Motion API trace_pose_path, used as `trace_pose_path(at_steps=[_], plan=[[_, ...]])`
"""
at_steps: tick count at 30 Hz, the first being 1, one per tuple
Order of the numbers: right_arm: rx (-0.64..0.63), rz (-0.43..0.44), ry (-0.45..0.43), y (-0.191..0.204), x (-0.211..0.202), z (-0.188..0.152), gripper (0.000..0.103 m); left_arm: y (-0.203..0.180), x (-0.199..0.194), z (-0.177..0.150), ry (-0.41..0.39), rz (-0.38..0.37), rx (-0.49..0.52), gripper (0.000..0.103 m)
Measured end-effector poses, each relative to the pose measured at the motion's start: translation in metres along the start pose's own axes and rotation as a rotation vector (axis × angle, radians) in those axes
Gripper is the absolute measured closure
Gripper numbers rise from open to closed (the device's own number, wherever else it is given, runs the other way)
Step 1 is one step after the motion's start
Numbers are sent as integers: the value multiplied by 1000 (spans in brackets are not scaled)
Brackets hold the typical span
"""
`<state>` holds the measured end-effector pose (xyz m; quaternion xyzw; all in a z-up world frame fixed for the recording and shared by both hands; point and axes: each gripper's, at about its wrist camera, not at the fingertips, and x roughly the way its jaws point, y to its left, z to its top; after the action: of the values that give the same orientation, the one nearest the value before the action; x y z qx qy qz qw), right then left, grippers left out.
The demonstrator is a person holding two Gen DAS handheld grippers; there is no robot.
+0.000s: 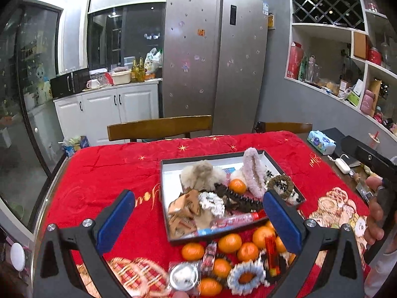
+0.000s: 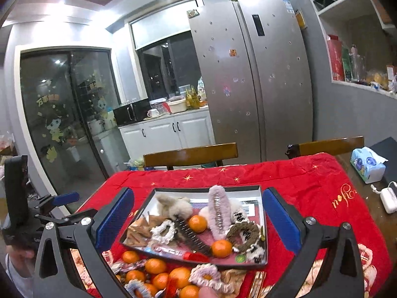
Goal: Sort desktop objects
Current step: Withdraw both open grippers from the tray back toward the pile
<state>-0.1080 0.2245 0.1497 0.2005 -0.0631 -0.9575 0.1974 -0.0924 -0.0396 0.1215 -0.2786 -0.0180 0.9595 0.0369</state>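
Observation:
A shallow black-rimmed tray [image 1: 171, 164] [image 2: 258, 191] sits mid-table on a red cloth, filled with fluffy hair scrunchies, hair clips, a pink furry clip [image 1: 253, 171] [image 2: 218, 211] and an orange [image 1: 237, 185] [image 2: 197, 223]. In front of it lies a loose pile of oranges [image 1: 229, 242] [image 2: 155, 265], scrunchies [image 1: 245, 277] [image 2: 207, 277], a red tube [image 1: 270, 250] and a round silver tin [image 1: 183, 277]. My left gripper [image 1: 198, 221] hovers open above the pile. My right gripper [image 2: 198, 223] is open too, framing the tray, with nothing between its fingers.
Two wooden chair backs [image 1: 158, 126] [image 2: 330, 145] stand at the table's far edge. A tissue pack [image 1: 321, 142] [image 2: 367, 165], a white charger [image 2: 388, 200] and a dark box lie on bare table at right. A hand holding the other gripper [image 1: 374, 206] shows at right.

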Motion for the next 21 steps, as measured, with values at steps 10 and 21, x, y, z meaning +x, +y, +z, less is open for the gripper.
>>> trace_pose_path(at_steps=[10, 21], plan=[[-6, 5, -46, 26, -47, -42, 0, 5, -34, -61, -46, 44, 47, 0], [28, 58, -13, 42, -25, -89, 0, 26, 2, -97, 50, 55, 42, 0]])
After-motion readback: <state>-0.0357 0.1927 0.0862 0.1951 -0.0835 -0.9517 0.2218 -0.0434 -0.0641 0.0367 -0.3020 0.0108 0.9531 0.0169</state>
